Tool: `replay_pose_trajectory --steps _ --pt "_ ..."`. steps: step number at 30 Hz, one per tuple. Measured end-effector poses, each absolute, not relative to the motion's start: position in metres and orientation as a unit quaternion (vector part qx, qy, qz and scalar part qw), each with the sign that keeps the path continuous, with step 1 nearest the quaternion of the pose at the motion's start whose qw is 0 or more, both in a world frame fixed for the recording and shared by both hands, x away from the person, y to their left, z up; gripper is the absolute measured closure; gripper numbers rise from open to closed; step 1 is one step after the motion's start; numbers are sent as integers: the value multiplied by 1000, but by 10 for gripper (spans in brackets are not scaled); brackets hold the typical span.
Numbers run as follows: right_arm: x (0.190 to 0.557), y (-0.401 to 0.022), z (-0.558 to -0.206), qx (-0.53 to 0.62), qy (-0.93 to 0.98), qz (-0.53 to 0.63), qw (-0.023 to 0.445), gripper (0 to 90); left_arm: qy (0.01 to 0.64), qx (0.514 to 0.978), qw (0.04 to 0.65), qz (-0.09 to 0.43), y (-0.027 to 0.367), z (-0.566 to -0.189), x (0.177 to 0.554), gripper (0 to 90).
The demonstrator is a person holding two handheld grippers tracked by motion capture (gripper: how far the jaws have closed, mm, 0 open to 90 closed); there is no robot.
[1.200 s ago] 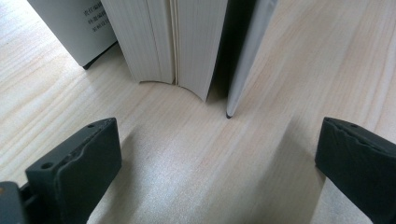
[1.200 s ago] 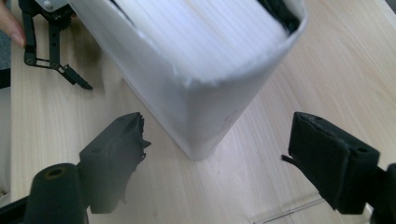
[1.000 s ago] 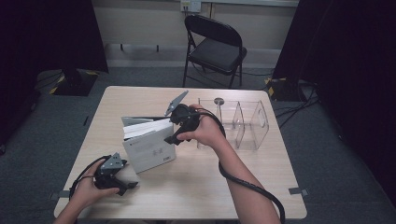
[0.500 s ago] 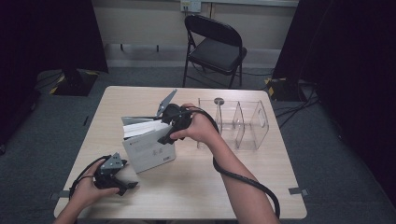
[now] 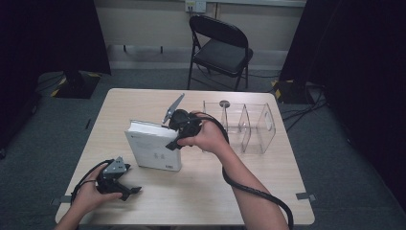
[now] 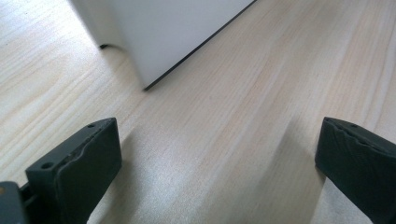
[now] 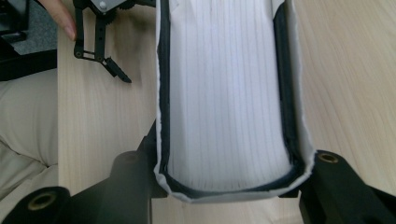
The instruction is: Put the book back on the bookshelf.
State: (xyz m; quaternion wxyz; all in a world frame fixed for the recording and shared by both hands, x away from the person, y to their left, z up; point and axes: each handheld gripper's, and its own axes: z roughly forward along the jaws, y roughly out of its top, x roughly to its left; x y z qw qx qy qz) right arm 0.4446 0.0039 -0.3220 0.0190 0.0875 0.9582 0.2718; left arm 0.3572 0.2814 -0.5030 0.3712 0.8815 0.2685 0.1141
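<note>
Down at the left, your left tongs [image 5: 125,188] rest low on the bench [image 5: 268,191], spread wide with nothing between the jaws; the left gripper view shows bare pale wood grain running between the two black, ridged pads, with a white corner of the book just ahead. Leave that hand parked there for now, or bring it in to steady the near cover if things start to tip.

Moving to the middle, the white book [image 5: 154,146] stands on the bench between your two hands, spine side toward you, glossy cover with small printed marks. Your right tongs [image 5: 174,139] have just been closing and now pinch the book across its thickness: in the right gripper view the jaws sit against both covers of the book [image 7: 224,93], the ribbed block of white pages runs up the middle, and a dark lining shows inside a thin, soft paper jacket. That jacket looks slippery, so squeeze squarely on the stiff boards, not on the loose edge, and lift straight before you swing.

Over on the right waits the clear rack [image 5: 249,127], smooth acrylic with upright dividers making narrow slots. I'd judge that's the destination: keep the book vertical and line it up parallel with the dividers before lowering.
</note>
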Motion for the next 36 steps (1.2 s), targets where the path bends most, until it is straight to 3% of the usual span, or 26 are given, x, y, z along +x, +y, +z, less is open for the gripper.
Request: replay_pose_trajectory --steps 16,26,36 --pt "429 -44 -320 136 956 260 17 494 271 880 373 110 281 -503 357 0" --pt "436 -19 -318 146 960 239 14 404 272 880 373 110 281 -503 357 0" --pt "445 8 -328 141 967 211 11 385 271 880 374 110 281 -503 357 0"
